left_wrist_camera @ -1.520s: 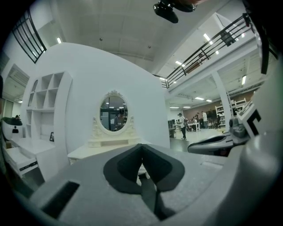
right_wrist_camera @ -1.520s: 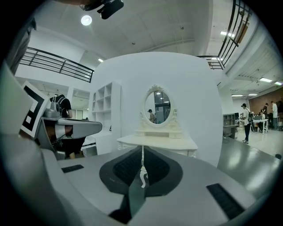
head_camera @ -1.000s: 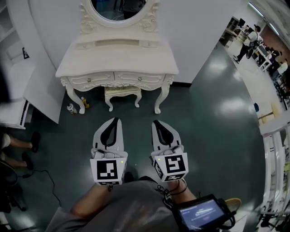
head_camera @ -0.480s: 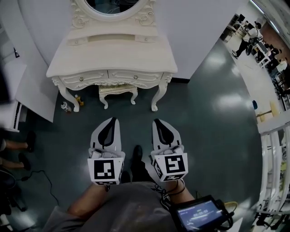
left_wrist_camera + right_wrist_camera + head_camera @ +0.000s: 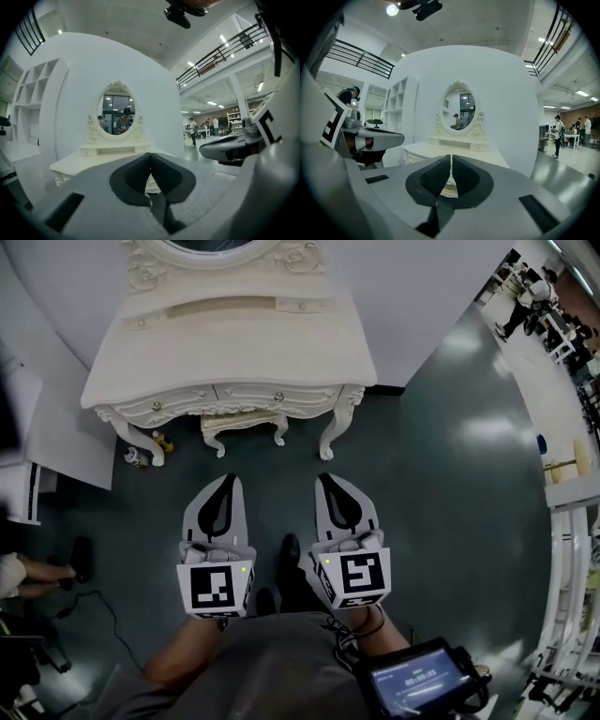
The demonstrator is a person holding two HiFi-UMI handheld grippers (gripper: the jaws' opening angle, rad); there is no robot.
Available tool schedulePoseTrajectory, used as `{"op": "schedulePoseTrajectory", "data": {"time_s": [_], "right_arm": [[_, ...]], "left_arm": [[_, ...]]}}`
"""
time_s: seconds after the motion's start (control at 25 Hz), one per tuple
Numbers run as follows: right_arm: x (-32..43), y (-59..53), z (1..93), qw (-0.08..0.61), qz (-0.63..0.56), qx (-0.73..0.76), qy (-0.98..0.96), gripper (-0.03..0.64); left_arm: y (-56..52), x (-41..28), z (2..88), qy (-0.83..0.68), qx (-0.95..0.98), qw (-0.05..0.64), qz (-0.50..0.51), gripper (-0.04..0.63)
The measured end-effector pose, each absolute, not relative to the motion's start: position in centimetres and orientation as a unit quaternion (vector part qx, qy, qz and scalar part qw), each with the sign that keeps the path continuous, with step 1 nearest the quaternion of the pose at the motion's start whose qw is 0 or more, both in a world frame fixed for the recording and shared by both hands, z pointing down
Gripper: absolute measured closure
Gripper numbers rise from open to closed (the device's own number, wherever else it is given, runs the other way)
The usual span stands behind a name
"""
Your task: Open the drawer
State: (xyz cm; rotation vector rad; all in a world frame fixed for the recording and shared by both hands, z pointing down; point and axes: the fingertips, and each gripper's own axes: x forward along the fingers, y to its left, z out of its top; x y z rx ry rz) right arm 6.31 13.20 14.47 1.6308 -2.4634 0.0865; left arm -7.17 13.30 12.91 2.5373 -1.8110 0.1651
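A dark, glossy floor (image 5: pixel 450 521) filled most of the head view, and a curved white wall (image 5: pixel 422 277) rose behind the furniture. Against that wall stood a cream dressing table (image 5: pixel 225 348) with carved legs. Only the lower rim of its oval mirror (image 5: pixel 202 247) showed in the head view, though both gripper views showed the whole mirror. A matching stool (image 5: pixel 246 423) was tucked under the table between the legs.

The left gripper (image 5: pixel 227 481) and the right gripper (image 5: pixel 326 480) were held side by side over open floor, both pointing toward the table and well apart from it. In the left gripper view, the left gripper's (image 5: pixel 150 156) dark pads met at the tips with nothing between them. The right gripper's (image 5: pixel 451 159) pads were likewise pressed together and empty.

Along the table's front edge sat the left drawer (image 5: pixel 159 406) and the right drawer (image 5: pixel 278 397). Both were pushed in flush, and each had a small knob. Neither gripper touched them.

A tablet-like screen (image 5: pixel 417 681) hung by the person's right forearm. Beside the table's left leg lay a couple of small objects (image 5: pixel 141 454), possibly toys, though they were too small to tell.
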Motion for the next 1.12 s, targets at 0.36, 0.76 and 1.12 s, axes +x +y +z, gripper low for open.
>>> {"op": "schedulePoseTrajectory", "data": {"time_s": [0.36,0.76,1.12], "right_arm": [[8.0,6.1,15.9,0.095,0.051,0.539,-0.835,0.600],[9.9,-1.2,12.6,0.073,0.023,0.536,-0.841,0.600],[8.6,-4.8,11.3,0.069,0.007,0.532,-0.844,0.600]], "left_arm": [[6.4,-5.0,13.9,-0.585,0.807,0.015,0.078,0.581],[0.2,-3.5,10.6,-0.596,0.800,-0.013,0.066,0.580],[-2.7,-5.5,9.6,-0.611,0.790,-0.016,0.051,0.580]]}}
